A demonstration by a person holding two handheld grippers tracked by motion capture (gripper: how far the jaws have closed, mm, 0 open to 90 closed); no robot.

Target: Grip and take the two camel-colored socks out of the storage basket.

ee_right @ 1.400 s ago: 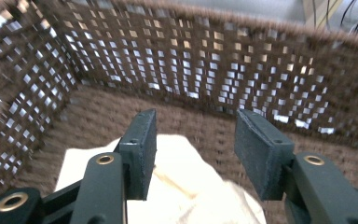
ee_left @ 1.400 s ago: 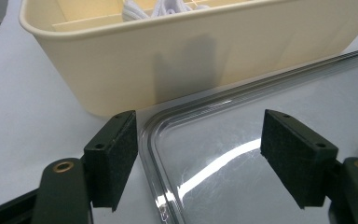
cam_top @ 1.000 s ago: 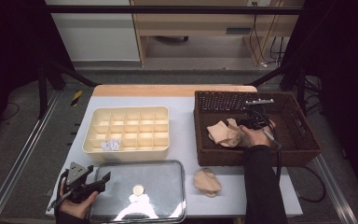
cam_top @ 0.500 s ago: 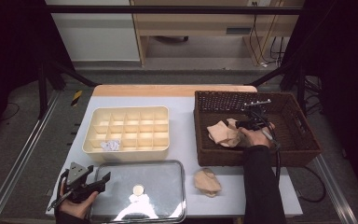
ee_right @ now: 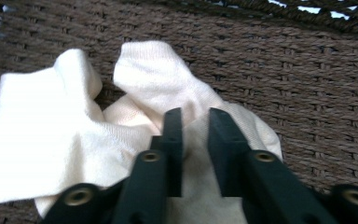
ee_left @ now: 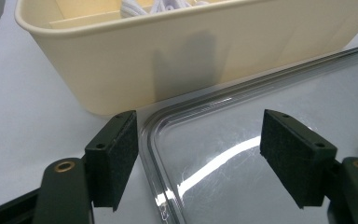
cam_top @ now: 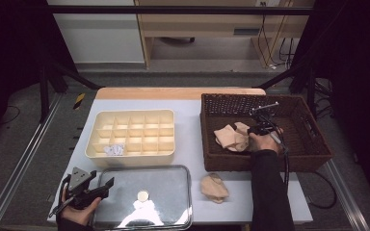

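Observation:
Cream socks (cam_top: 231,137) lie bunched on the floor of the brown wicker basket (cam_top: 308,159) at the right. My right gripper (cam_top: 250,131) reaches down into them. In the right gripper view its jaws have just been closing and now pinch a fold of a cream sock (ee_right: 74,140) between the pads, right gripper (ee_right: 196,116). My left gripper (cam_top: 108,185) rests at the table's front left, open, its tips at the corner of a clear lidded tray (cam_top: 168,192). In the left gripper view the left gripper (ee_left: 198,140) holds nothing, with the tray corner (ee_left: 261,116) between its jaws.
A cream divided box (cam_top: 130,156) stands mid-table with a white item (cam_top: 114,150) in one front compartment; its wall (ee_left: 191,56) is close ahead of the left gripper. A rolled cream sock (cam_top: 214,187) lies on the table in front of the basket. A small round object (cam_top: 143,196) sits on the clear tray.

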